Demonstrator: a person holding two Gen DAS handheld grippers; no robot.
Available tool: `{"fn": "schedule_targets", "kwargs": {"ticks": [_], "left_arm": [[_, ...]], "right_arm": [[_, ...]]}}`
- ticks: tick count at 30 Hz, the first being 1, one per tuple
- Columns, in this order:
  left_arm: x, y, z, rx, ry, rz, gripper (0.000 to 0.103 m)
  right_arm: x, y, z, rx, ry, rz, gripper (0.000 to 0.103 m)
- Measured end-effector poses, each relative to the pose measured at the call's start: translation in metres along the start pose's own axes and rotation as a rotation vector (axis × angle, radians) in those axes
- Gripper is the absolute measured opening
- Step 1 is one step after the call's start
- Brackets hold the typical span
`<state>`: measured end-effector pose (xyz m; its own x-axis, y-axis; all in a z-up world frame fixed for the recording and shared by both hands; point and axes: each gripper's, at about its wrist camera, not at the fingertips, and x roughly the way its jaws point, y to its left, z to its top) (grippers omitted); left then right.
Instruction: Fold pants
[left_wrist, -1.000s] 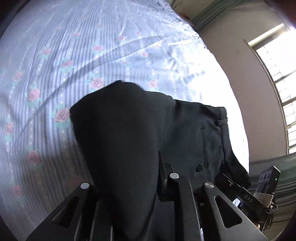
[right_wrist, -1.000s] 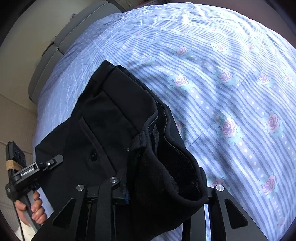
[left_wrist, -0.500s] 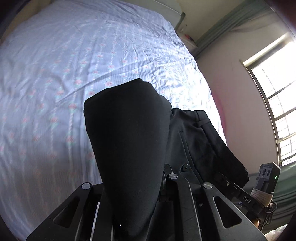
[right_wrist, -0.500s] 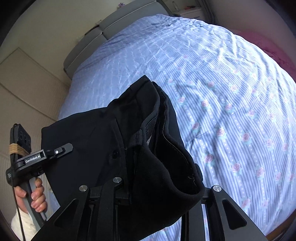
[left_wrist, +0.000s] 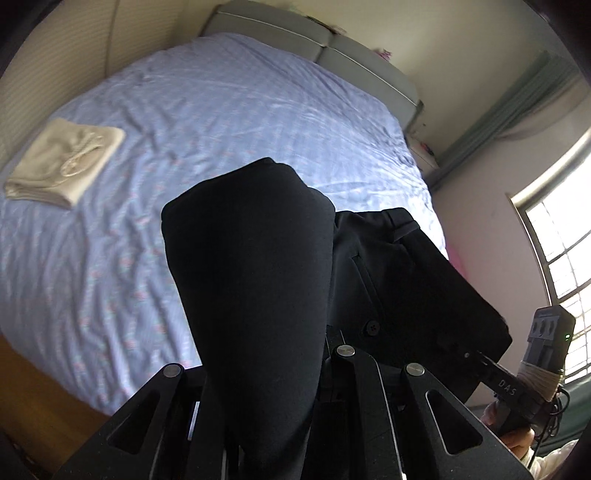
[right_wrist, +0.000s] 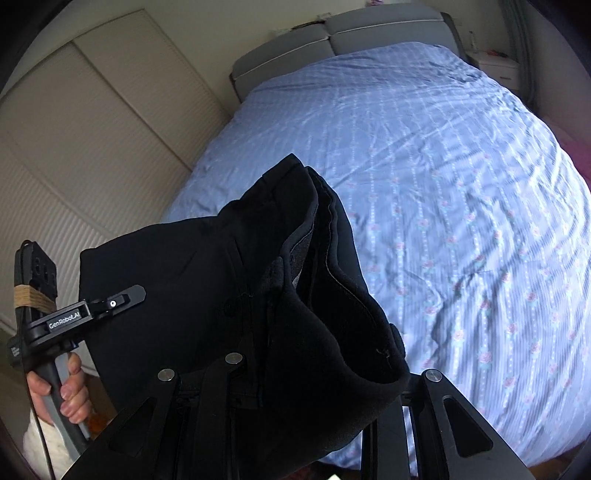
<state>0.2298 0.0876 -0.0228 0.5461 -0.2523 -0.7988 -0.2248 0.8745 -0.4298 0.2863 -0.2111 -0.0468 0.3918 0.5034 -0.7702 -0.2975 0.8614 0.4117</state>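
Observation:
The black pants (left_wrist: 258, 266) hang in the air above the bed, held at the waistband by both grippers. My left gripper (left_wrist: 291, 373) is shut on one end of the waistband, and cloth drapes over its fingers. My right gripper (right_wrist: 295, 373) is shut on the other end, with the open waist (right_wrist: 332, 295) bulging over it. A button (left_wrist: 371, 326) shows on the pants front. The left gripper also shows from the side in the right wrist view (right_wrist: 122, 299), and the right gripper in the left wrist view (left_wrist: 476, 358).
The bed (left_wrist: 221, 110) with a blue striped, rose-patterned sheet (right_wrist: 461, 184) lies below. A folded cream garment (left_wrist: 62, 162) sits at its left side. A grey headboard (right_wrist: 332, 40) is at the far end, a closet (right_wrist: 74, 129) left, a window (left_wrist: 561, 258) right.
Both grippers have risen well above the bed, lifting the pants off the sheet. The whole bed, headboard and the folded cream garment have come into view.

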Motion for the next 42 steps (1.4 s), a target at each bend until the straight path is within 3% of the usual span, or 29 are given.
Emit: {"fn": "schedule_targets", "kwargs": {"ticks": [5,10,16,20,24,30,35,42], "left_arm": [[-0.051,0.080,-0.001,0.011,-0.049,0.039,0.015],[-0.093,0.165,0.013,0.029,-0.055,0.058,0.015],[-0.133,0.239,0.024,-0.032,-0.070,0.060,0.015],[-0.148,0.284,0.036,-0.139,-0.091,0.051,0.015],[-0.158,0.320,0.051,-0.152,-0.119,0.062,0.015],[-0.154,0.382,0.080,-0.138,-0.084,0.034,0.015],[-0.142,0.450,0.134,-0.095,-0.002,-0.027,0.015],[-0.122,0.511,0.207,0.006,0.099,-0.051,0.015]], "right_arm": [[0.025,0.087,-0.015,-0.072,0.010,0.035,0.026],[0.058,0.173,-0.033,-0.053,-0.004,0.054,0.026],[0.090,0.266,-0.039,-0.125,0.021,0.078,0.026],[0.109,0.308,-0.031,-0.188,0.019,0.120,0.026],[0.136,0.339,-0.018,-0.209,0.029,0.161,0.026],[0.176,0.386,-0.005,-0.240,0.056,0.140,0.026],[0.221,0.436,-0.010,-0.184,0.047,0.079,0.026],[0.275,0.497,-0.001,-0.056,0.042,0.010,0.026]]}}
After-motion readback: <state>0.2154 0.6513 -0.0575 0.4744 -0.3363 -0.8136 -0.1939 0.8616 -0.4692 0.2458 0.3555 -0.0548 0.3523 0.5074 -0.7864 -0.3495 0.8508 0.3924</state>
